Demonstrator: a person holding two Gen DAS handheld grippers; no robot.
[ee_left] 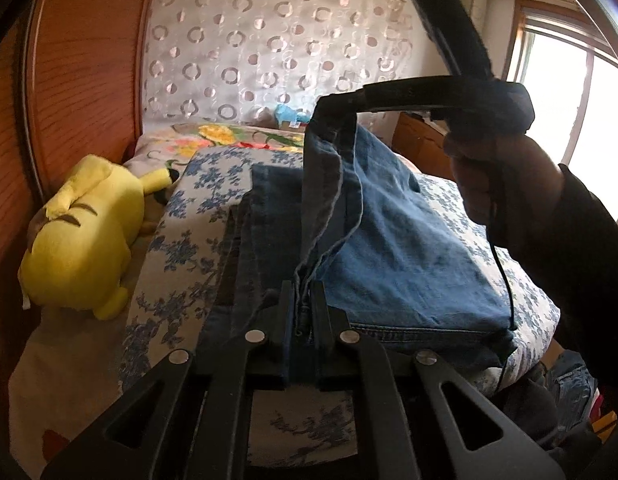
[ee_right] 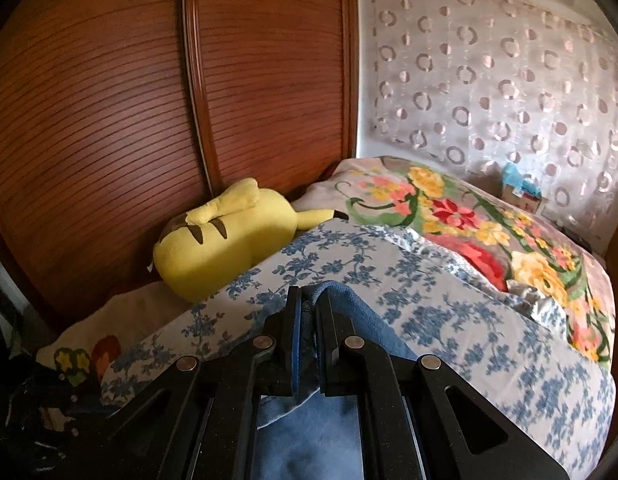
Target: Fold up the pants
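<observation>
The blue pants [ee_left: 393, 240] lie on the bed's flowery blanket [ee_left: 181, 240], one part lifted up. The left tool [ee_left: 303, 300] is pinched on the pants' edge. The right tool [ee_right: 309, 312] is squeezed on denim too, probably a hem. A yellow plush toy [ee_left: 85, 236] lies nearby.

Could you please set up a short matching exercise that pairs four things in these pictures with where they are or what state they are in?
Things:
1. jeans
2. yellow plush toy
3. left gripper
4. wooden doors

Places or states:
A. lying beside the blue-flowered quilt, next to the wooden doors
B. standing behind the plush toy
C. partly lifted off the quilt, held by both grippers
D. jaws shut on a denim edge

Pairs: 1-C, 2-A, 3-D, 4-B
</observation>
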